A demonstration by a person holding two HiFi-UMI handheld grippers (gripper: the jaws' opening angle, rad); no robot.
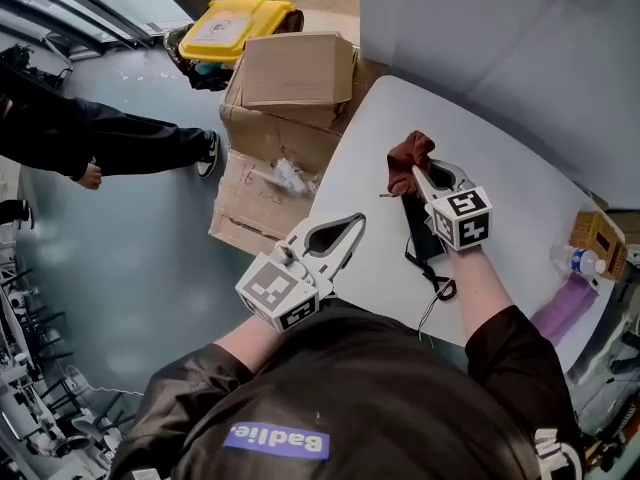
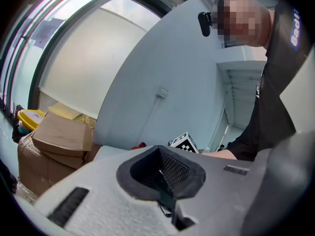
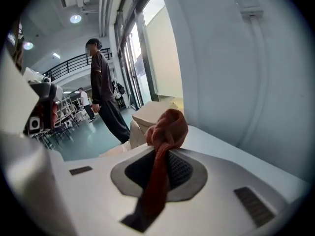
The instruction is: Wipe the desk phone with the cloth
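Right gripper (image 1: 418,175): jaws pressed together on the cloth (image 1: 408,154), a reddish-brown rag. It bunches beyond the jaw tips, and a strip of it runs back between the jaws, as the right gripper view shows. The gripper is held above the white table (image 1: 520,183), over the far end of the phone (image 1: 418,236). The phone is a dark, narrow unit lying flat on the table, largely under this gripper. Its cord (image 1: 437,289) loops toward the near edge. Whether the cloth touches the phone cannot be told. Left gripper (image 1: 353,225): jaws pressed together with nothing between them, raised over the table's near left edge, left of the phone and apart from it. At the table's right end are a bottle (image 1: 573,260), a purple item (image 1: 562,310) and a small brown box (image 1: 598,238). Cardboard boxes (image 1: 296,70) are stacked on the floor off the table's far left corner, with a yellow lid (image 1: 232,26) beyond them. A bystander's leg (image 1: 130,144) is at the left.
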